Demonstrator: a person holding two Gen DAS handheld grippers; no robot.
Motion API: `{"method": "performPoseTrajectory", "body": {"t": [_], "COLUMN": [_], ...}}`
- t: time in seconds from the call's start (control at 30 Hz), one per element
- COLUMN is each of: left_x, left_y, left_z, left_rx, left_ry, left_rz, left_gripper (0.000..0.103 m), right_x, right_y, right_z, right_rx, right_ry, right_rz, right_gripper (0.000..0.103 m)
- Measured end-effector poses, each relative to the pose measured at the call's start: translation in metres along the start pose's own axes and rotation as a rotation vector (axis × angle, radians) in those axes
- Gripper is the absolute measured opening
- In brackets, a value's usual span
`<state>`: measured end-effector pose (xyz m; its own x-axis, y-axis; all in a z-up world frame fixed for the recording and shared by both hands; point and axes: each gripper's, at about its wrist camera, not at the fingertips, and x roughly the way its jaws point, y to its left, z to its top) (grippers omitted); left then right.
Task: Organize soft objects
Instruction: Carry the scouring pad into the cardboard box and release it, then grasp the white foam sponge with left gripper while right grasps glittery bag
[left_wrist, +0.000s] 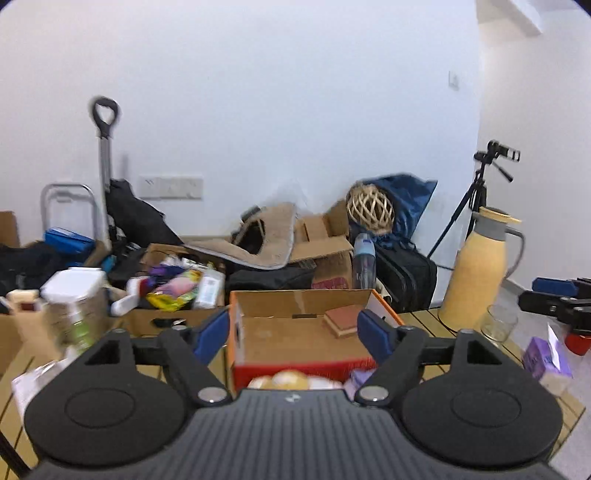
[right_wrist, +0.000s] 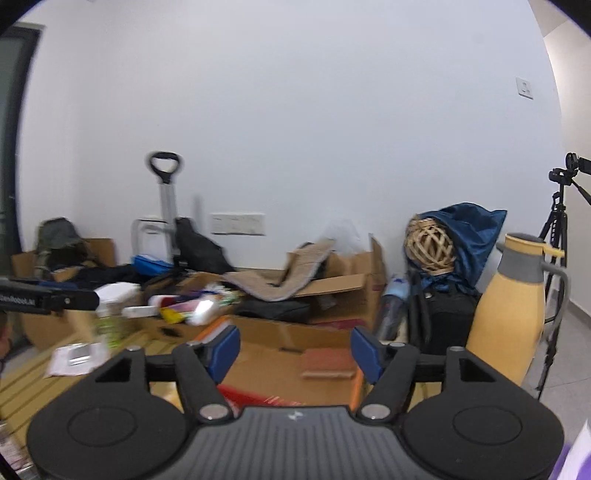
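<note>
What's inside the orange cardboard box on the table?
Inside the orange box, one reddish-brown block lies at the back right corner; otherwise its visible floor looks bare. The near wall hides the front strip.

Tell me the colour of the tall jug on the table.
The jug is pale yellow with a grey collar and handle; the left wrist view shows it best.

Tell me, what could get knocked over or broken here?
The glass cup sits near the table's edge beside the yellow jug; a swing of the right gripper might tip it. Both grippers are open and hold nothing, so nothing can drop. The pictures are blurry, so aiming the left gripper into the cardboard box could miss.
</note>
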<state>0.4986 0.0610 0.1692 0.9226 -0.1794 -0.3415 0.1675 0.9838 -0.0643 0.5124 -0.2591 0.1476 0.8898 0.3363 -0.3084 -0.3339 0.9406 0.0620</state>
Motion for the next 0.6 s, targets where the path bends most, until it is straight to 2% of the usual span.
{"method": "performPoseTrajectory", "body": {"t": [0.03,0.13,0.23,0.3,0.4,0.47,0.6], "left_x": [-0.023,-0.072,-0.116,-0.144,-0.184,-0.200,-0.195], "left_y": [0.001,0.004,0.005,0.004,-0.005,-0.011,-0.028], "left_z": [-0.016,-0.062,-0.106,-0.131,-0.170,-0.194,-0.220], "left_rx": [0.011,0.019,-0.018,-0.039,-0.060,-0.081,-0.012], "left_ry": [-0.038,-0.094,-0.105,-0.118,-0.142,-0.122,-0.026], "left_rz": [0.008,0.060,0.085,0.089,0.109,0.104,0.061], "left_gripper": [0.086,0.088,0.092,0.096,0.103,0.103,0.103], "right_x": [-0.016,-0.065,-0.108,-0.134,-0.162,-0.175,-0.180], "right_y": [0.006,0.027,0.044,0.057,0.075,0.084,0.100], "right_z": [-0.009,-0.041,-0.077,-0.103,-0.139,-0.163,-0.199], "right_rx": [-0.001,-0.009,0.013,0.029,0.048,0.042,0.031], "right_ry": [-0.018,-0.047,-0.071,-0.078,-0.077,-0.070,-0.002], "right_rz": [0.017,0.016,0.002,0.004,-0.007,0.002,0.046], "right_gripper": [0.070,0.074,0.076,0.083,0.083,0.084,0.086]}}
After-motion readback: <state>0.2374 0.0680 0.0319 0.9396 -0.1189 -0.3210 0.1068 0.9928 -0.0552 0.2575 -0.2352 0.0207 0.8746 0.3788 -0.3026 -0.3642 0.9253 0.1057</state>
